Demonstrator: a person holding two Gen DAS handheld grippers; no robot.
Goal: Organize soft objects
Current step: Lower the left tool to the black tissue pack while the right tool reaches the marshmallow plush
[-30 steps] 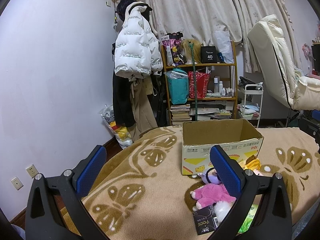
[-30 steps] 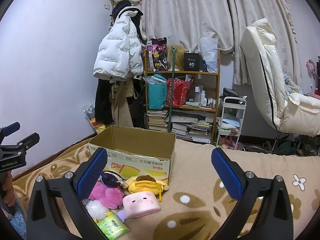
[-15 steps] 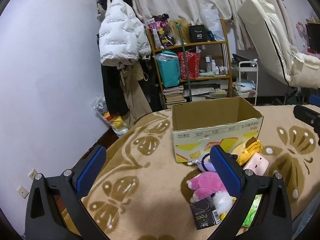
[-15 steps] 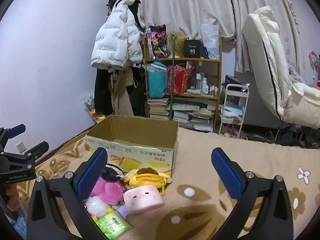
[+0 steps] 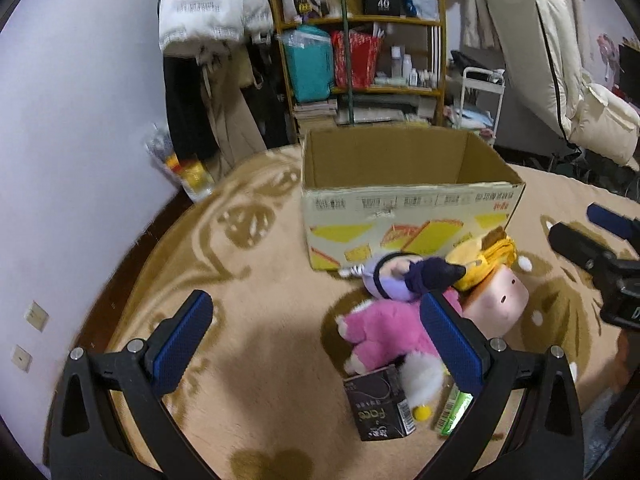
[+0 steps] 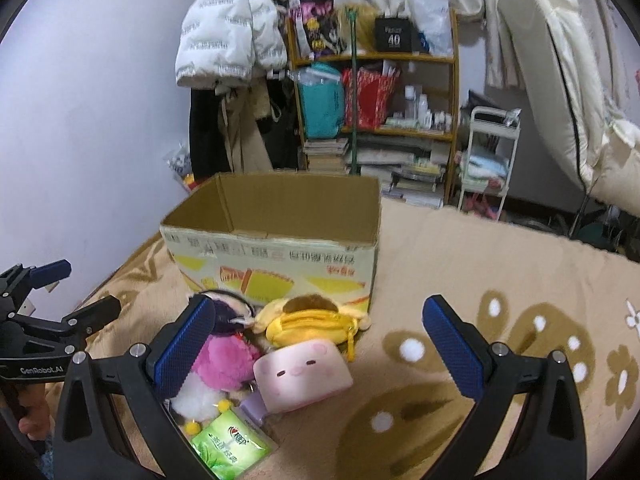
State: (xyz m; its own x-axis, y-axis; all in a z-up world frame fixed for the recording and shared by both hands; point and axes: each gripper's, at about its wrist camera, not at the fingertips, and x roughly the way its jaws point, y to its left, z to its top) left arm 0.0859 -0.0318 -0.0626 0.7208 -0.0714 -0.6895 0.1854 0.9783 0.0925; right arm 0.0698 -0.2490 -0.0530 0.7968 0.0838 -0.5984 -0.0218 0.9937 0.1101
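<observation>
An open cardboard box [image 5: 408, 200] [image 6: 276, 248] stands on the beige blanket. In front of it lies a pile of soft toys: a pink plush [image 5: 384, 332] [image 6: 228, 364], a purple-hooded doll [image 5: 396, 278], a yellow plush pouch [image 5: 486, 258] [image 6: 310, 322] and a pale pink pig cushion [image 5: 496, 300] [image 6: 302, 376]. My left gripper [image 5: 316, 344] is open and empty, just left of the pile. My right gripper [image 6: 320, 348] is open and empty, above the pig cushion and the yellow pouch.
A black Face packet [image 5: 380, 408] and a green tissue pack [image 6: 230, 448] lie at the pile's near edge. A shelf [image 6: 372, 92], a hanging white jacket [image 6: 228, 28], a white trolley [image 6: 490, 156] and a cream chair [image 6: 560, 92] stand behind the bed.
Both grippers have tilted down and moved closer to the toy pile. Their jaws stay open and nothing has been taken hold of.
</observation>
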